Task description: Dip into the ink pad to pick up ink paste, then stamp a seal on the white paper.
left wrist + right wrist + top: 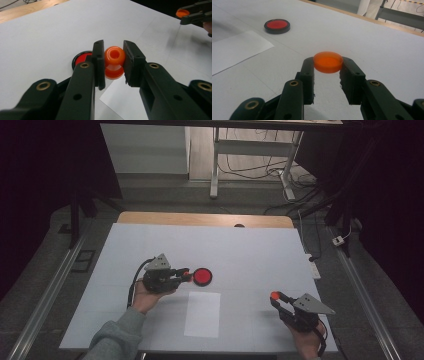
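Nearest the person, at the bench's [125,250] near right corner, the right gripper [328,65] held an orange cap [328,61], a shallow plastic disc, jaws closed narrow on its rim from both sides and carried just above the surface. It looked light, stiff and smooth, likely slippery; the rim was the only sensible place to grip, and a thin edge like that could pop out if squeezed off-centre. Between the hands a white paper sheet [202,314] lay flat. Farther out on the left, the left gripper [114,62] was clamped on a small orange bottle [114,62] at its rounded mouth end, opening facing the camera, jaws narrow and pressing both sides. Glossy plastic, probably light and rigid; the waist below the bulge would hold better. Just beyond its jaws a black-rimmed red lid [202,276] sat on the bench, not touched.
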Motion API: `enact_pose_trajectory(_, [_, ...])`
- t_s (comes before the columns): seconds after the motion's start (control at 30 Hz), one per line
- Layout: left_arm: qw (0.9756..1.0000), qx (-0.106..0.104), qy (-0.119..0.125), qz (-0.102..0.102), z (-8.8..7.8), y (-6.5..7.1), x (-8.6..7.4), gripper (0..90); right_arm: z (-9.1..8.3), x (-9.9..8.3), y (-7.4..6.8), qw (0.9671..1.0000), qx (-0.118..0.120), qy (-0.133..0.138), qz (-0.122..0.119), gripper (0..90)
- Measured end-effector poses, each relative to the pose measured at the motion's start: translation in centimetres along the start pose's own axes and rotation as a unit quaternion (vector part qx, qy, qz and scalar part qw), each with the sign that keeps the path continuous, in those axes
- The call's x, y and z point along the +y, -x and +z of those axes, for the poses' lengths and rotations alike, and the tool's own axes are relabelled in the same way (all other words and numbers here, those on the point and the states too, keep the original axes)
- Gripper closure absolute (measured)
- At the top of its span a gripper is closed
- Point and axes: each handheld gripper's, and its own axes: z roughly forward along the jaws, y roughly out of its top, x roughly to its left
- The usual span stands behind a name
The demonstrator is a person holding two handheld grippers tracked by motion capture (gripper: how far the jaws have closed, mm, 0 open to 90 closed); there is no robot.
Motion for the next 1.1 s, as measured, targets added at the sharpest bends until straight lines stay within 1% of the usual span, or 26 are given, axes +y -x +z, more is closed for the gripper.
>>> enact_pose_trajectory(0.1, [1.0000, -0.001, -0.001, 0.007, -0.2, 0.3, -0.2, 72.2, 0.1, 0.0, 0.0, 1.0000, 0.000, 0.000, 0.000, 64.3])
enact_pose_trajectory(0.13, [1.0000, 0.002, -0.003, 0.009, -0.3, 0.3, -0.3, 72.3, 0.1, 0.0, 0.0, 1.0000, 0.000, 0.000, 0.000, 64.3])
enact_pose_trajectory(0.2, [1.0000, 0.000, -0.001, 0.005, -0.4, 0.3, -0.6, 72.2, 0.1, 0.0, 0.0, 1.0000, 0.000, 0.000, 0.000, 64.3])
enact_pose_trajectory(0.27, [1.0000, 0.001, 0.001, 0.005, -0.5, 0.4, -0.7, 72.2, 0.0, 0.0, 0.0, 1.0000, -0.001, 0.001, 0.000, 64.3])
enact_pose_trajectory(0.43, [0.9999, -0.008, 0.009, 0.004, -0.8, 0.7, -1.1, 72.2, 0.1, 0.0, 0.0, 1.0000, -0.001, 0.000, -0.001, 64.3])
enact_pose_trajectory(0.63, [0.9998, -0.018, 0.008, 0.009, -0.9, 1.3, -1.5, 72.2, 0.1, 0.1, 0.0, 1.0000, -0.001, 0.000, -0.002, 64.3])
enact_pose_trajectory(0.83, [0.9995, -0.024, 0.001, 0.019, -0.8, 1.9, -1.7, 72.2, 0.1, 0.1, -0.1, 1.0000, 0.000, 0.000, -0.003, 64.3])
enact_pose_trajectory(0.97, [0.9994, -0.032, -0.003, 0.016, -0.7, 2.0, -2.0, 72.2, 0.2, 0.1, -0.1, 1.0000, 0.000, 0.000, -0.003, 64.3])
enact_pose_trajectory(1.1, [0.9992, -0.036, -0.004, 0.016, -0.6, 2.2, -1.9, 72.2, 0.2, 0.1, -0.2, 1.0000, 0.000, 0.000, -0.005, 64.3])
